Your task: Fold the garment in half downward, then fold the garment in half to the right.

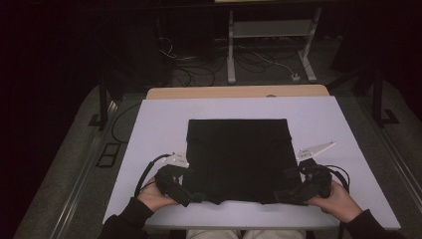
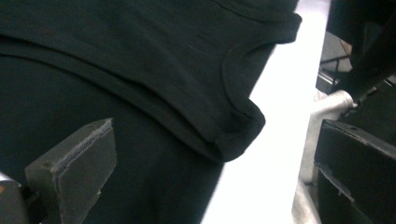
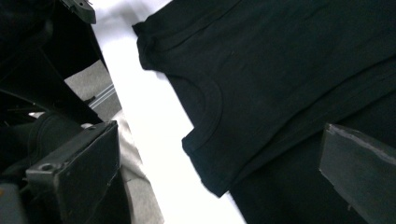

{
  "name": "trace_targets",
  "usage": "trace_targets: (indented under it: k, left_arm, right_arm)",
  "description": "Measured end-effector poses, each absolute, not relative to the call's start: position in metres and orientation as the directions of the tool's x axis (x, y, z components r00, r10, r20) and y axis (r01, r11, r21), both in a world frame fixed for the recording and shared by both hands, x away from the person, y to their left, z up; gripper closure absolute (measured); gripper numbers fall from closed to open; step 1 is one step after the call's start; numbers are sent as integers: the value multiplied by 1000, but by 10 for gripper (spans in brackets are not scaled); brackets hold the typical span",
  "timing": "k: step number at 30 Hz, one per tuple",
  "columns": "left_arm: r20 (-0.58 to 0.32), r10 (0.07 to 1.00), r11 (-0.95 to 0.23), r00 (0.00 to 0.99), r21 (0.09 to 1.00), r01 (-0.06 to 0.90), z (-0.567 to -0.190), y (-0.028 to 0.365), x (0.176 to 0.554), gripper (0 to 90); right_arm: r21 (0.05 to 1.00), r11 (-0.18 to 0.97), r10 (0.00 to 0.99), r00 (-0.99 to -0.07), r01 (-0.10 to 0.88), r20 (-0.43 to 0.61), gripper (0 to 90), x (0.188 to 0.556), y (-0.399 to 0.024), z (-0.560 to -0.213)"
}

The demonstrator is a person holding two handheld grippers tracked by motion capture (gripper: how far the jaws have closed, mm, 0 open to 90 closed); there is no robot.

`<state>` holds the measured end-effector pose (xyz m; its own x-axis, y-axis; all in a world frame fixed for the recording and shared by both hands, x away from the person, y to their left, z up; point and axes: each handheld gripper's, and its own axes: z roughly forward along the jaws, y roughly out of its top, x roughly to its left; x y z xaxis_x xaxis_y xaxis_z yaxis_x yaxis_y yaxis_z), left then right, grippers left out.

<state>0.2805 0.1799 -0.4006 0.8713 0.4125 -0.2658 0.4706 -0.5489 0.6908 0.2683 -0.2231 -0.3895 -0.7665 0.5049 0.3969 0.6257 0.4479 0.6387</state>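
Nearest the high camera, our two hands came in over the near edge of the white table (image 1: 149,124), each holding a gripper at a near corner of the black garment (image 1: 238,154). The garment lay flat in a folded, roughly square shape in the middle of the table, its near hem just short of the table's front edge. Our left gripper (image 1: 191,191) sat at the garment's near left corner with its jaws spread wide; in the left gripper view (image 2: 205,163) nothing was pinched between them, and the curved neckline lay just ahead on the white surface. Our right gripper (image 1: 288,191) sat at the near right corner, its jaws likewise wide apart (image 3: 219,172), with the cloth lying loose below them and gripped by neither pad.
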Motion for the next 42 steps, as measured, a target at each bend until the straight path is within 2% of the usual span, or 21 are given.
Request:
trace_targets:
  k: [20,42]
  left_arm:
    - [-215,553,-418,805,764,492,-399,214,279,0]
    - [-190,626,-384,756,768,512,-407,238,275,0]
  right_arm:
    - [684,446,555,-778,577,295,0,303,-202,-375]
    - [704,441,561,-783,557,268,0,352,-175,-366]
